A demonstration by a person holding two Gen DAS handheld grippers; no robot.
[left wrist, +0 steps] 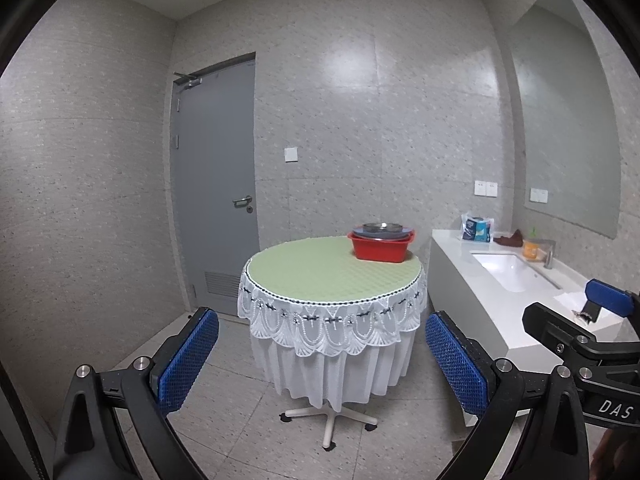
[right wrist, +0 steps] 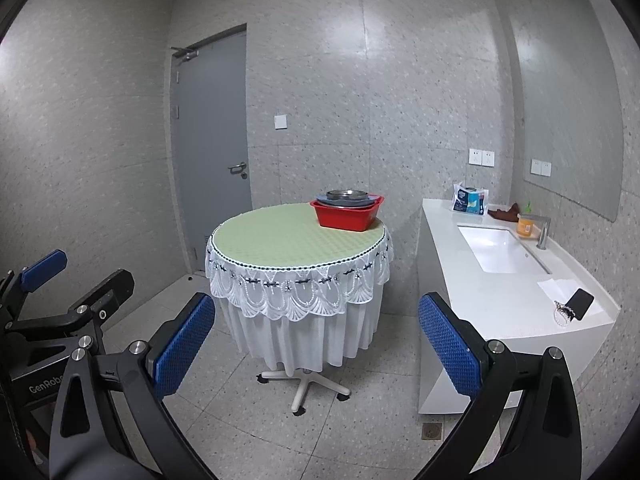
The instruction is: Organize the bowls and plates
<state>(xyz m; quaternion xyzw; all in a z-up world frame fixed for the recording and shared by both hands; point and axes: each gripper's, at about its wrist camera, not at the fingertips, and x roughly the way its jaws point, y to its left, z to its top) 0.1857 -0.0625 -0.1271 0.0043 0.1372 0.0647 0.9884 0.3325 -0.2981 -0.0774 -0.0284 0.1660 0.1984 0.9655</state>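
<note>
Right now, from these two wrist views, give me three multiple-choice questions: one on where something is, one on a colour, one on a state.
1. Where does the tub holding the dishes stand?
A. on the round table's far right side
B. in the sink
C. on the floor

2. What colour is the tub?
A. blue
B. red
C. white

3. How is the left gripper?
A. shut on a bowl
B. shut, empty
C. open, empty

Answers: 1 A, it rests on the green tabletop near the far edge. 2 B, its walls are red. 3 C, its blue pads stand wide apart with only the table between them.
</note>
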